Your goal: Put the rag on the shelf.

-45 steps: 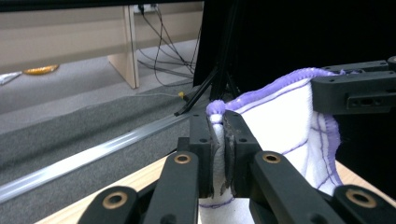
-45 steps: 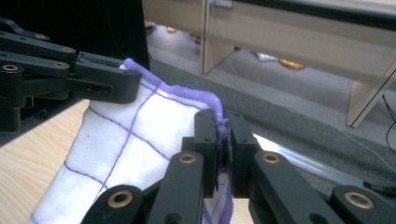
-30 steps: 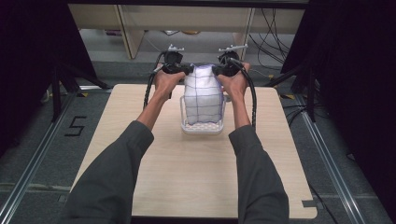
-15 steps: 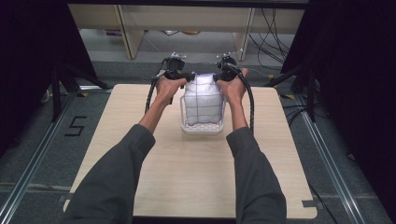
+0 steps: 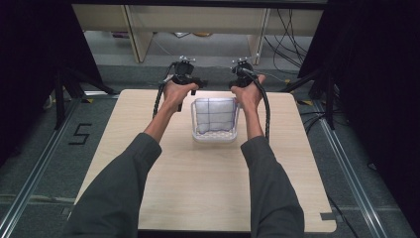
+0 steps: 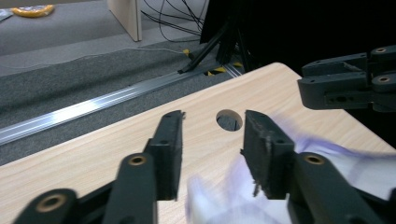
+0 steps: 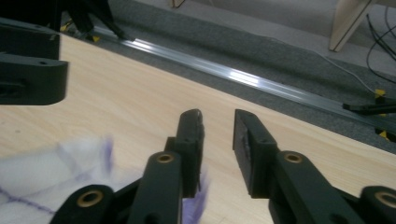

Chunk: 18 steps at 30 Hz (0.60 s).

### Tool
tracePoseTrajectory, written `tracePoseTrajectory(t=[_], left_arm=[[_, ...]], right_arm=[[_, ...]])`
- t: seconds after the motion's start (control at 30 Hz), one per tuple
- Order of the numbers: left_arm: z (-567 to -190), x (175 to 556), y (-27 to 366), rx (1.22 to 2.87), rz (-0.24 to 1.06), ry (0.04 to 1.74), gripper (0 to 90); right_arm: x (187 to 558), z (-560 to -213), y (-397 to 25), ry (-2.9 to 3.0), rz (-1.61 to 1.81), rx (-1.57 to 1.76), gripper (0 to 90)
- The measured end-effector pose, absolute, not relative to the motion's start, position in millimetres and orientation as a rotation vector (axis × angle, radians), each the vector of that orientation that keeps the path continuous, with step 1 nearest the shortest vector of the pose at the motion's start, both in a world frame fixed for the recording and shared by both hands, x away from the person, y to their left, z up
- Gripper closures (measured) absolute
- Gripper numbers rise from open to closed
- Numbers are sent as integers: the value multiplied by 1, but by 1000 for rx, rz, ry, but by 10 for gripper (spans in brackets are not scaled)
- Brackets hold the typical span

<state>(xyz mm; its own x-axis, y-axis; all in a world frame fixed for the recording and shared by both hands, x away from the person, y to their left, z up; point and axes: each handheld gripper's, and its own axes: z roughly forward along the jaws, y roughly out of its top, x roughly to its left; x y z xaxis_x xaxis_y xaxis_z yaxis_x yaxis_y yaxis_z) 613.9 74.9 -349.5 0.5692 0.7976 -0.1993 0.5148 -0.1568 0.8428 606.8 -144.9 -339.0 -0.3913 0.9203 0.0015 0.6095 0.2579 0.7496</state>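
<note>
Hovering apart, both tongs (image 5: 200, 89) (image 5: 233, 85) flank the cloth-filled basket (image 5: 215, 136).

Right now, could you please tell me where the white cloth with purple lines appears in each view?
High view: the cloth sits in the clear basket at mid-table, between both hands.
Left gripper view: a blurred white patch at the lower right, beside the jaws.
Right gripper view: a blurred patch at the lower left.
Shared landmark: the wooden table.
</note>
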Motion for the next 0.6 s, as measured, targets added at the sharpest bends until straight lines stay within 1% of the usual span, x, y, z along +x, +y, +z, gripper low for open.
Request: tracePoseTrajectory(t=[0.03, 0.17, 0.23, 0.27, 0.37, 0.47, 0.6], left_arm=[[-350, 613, 76, 1809, 359, 1078, 566], [-348, 610, 82, 1829, 361, 1079, 555], [-346, 607, 84, 1808, 346, 1077, 543], [-345, 605, 85, 1791, 335, 1078, 541], [-344, 602, 90, 1812, 336, 1074, 528], [-343, 597, 93, 1811, 311, 1084, 490], [-342, 589, 98, 1867, 316, 1061, 434]], right_arm=[[606, -339, -145, 2085, 942, 1404, 667], [604, -337, -148, 2073, 944, 1405, 642], [602, -335, -147, 2052, 957, 1433, 611], [601, -334, -149, 2062, 965, 1415, 606], [599, -332, -152, 2052, 962, 1423, 592], [597, -333, -155, 2055, 966, 1419, 572], [595, -332, -160, 2041, 1010, 1436, 538]])
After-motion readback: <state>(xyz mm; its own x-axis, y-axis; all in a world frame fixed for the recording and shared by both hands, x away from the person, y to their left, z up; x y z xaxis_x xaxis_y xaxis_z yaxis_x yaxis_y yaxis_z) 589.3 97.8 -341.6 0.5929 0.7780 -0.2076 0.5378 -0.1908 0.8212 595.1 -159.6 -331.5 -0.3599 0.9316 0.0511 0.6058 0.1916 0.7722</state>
